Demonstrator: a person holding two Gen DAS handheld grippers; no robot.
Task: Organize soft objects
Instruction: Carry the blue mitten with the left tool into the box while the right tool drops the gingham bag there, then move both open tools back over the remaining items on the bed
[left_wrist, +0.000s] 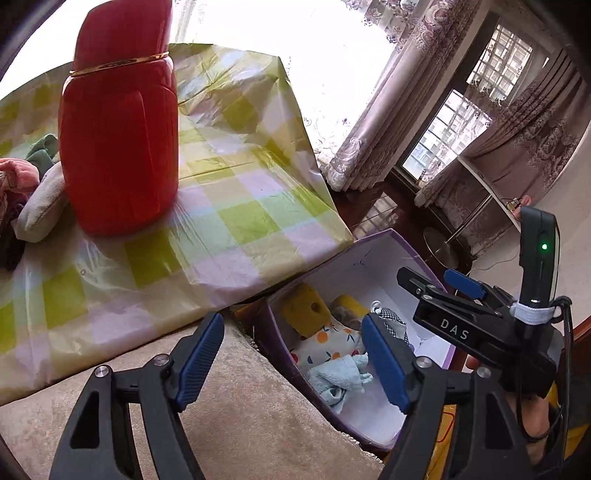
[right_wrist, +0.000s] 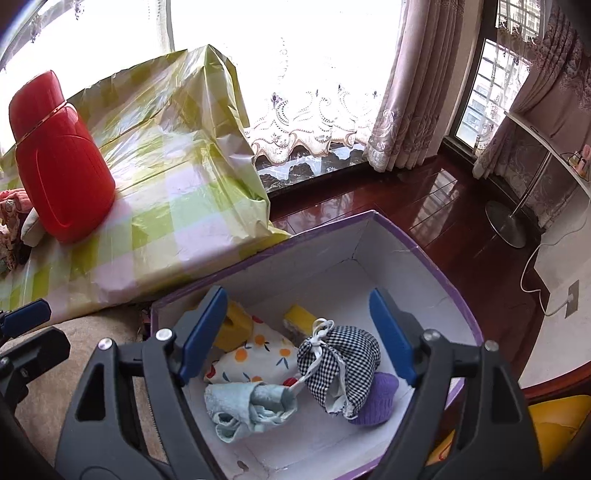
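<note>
A purple box (right_wrist: 436, 258) with white inner walls holds a black-and-white checked drawstring pouch (right_wrist: 343, 358), a light blue cloth (right_wrist: 243, 406), a fruit-print cloth (right_wrist: 258, 354), a purple knitted piece (right_wrist: 376, 402) and two yellow sponges (right_wrist: 236, 325). My right gripper (right_wrist: 298, 295) hangs open above the box, clear of the pouch below it. My left gripper (left_wrist: 291, 325) stands open over the box's near-left corner with nothing between its fingers. In the left wrist view the box (left_wrist: 369, 273) shows a sponge (left_wrist: 304, 306), the blue cloth (left_wrist: 340, 376) and the right gripper (left_wrist: 436, 280).
A red flask (left_wrist: 118, 140) stands on a table with a green-checked plastic cover (left_wrist: 229, 206). A beige cloth (left_wrist: 40, 206), a pink one (left_wrist: 18, 173) and a green one (left_wrist: 40, 151) lie left of it. A beige cushion (left_wrist: 240, 406) lies under my left gripper. A lamp base (right_wrist: 506, 221) stands on the floor.
</note>
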